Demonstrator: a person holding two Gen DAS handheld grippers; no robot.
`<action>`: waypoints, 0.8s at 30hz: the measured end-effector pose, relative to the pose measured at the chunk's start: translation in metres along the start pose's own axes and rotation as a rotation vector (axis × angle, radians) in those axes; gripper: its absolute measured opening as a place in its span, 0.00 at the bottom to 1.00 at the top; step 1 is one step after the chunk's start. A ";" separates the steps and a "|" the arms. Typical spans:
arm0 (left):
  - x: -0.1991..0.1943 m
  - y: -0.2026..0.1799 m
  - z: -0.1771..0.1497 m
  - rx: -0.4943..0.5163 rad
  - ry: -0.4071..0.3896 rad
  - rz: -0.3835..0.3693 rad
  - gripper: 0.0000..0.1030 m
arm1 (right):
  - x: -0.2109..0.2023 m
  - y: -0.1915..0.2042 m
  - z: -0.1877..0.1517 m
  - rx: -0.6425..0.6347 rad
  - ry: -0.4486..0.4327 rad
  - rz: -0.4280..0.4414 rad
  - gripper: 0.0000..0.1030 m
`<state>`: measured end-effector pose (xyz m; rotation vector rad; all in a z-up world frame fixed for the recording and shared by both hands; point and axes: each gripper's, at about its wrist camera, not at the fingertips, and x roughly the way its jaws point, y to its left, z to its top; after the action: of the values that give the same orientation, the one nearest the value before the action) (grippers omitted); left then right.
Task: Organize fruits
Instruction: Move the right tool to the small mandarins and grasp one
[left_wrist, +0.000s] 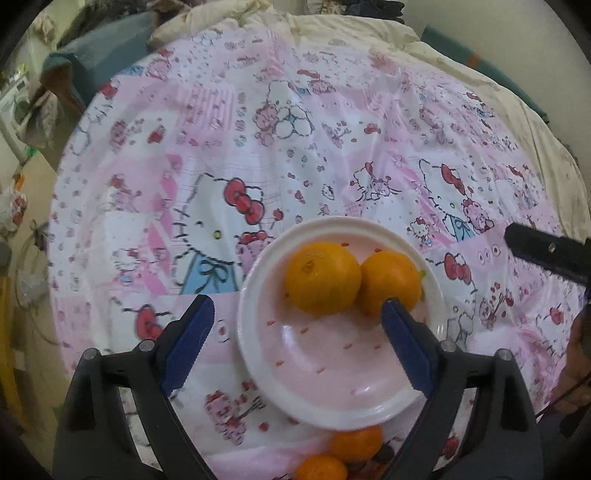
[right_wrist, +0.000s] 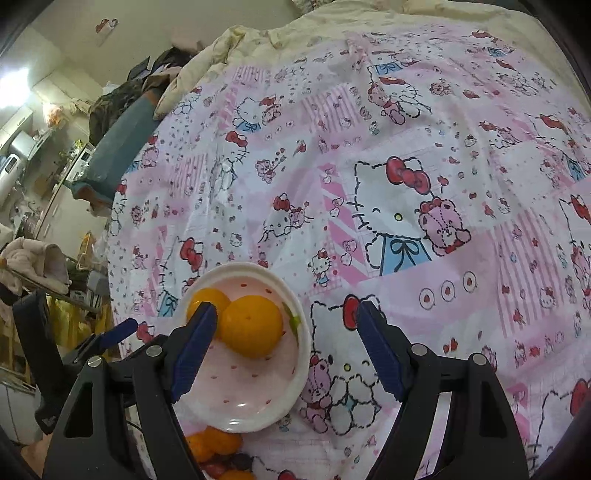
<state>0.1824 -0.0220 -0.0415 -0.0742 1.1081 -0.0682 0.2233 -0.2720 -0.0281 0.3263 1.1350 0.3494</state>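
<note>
Pink cartoon bedsheet carries a bowl with 2 oranges. Both the left gripper and right gripper gape wide, empty; next, reach a loose orange just beside the bowl's near rim and close gently.

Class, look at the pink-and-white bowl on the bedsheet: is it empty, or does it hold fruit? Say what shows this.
It holds fruit. Two oranges sit side by side inside the bowl, toward its far side; the near part is bare.

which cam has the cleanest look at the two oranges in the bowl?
Left wrist view. Both oranges sit side by side in the bowl, sharp and nearly whole; only one blue finger covers an edge of the right one. In the right wrist view they are overexposed, and a finger hides much of the far orange.
</note>
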 end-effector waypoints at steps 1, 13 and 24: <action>-0.006 0.000 -0.002 0.008 -0.009 0.005 0.87 | -0.005 0.002 -0.003 -0.002 -0.010 -0.001 0.78; -0.064 0.022 -0.034 -0.065 -0.040 -0.022 0.87 | -0.043 0.012 -0.062 -0.002 -0.023 0.019 0.78; -0.094 0.021 -0.097 -0.070 0.006 -0.026 0.87 | -0.054 0.014 -0.126 -0.005 0.031 0.031 0.78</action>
<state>0.0538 0.0048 -0.0027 -0.1511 1.1154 -0.0527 0.0856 -0.2732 -0.0266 0.3355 1.1605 0.3861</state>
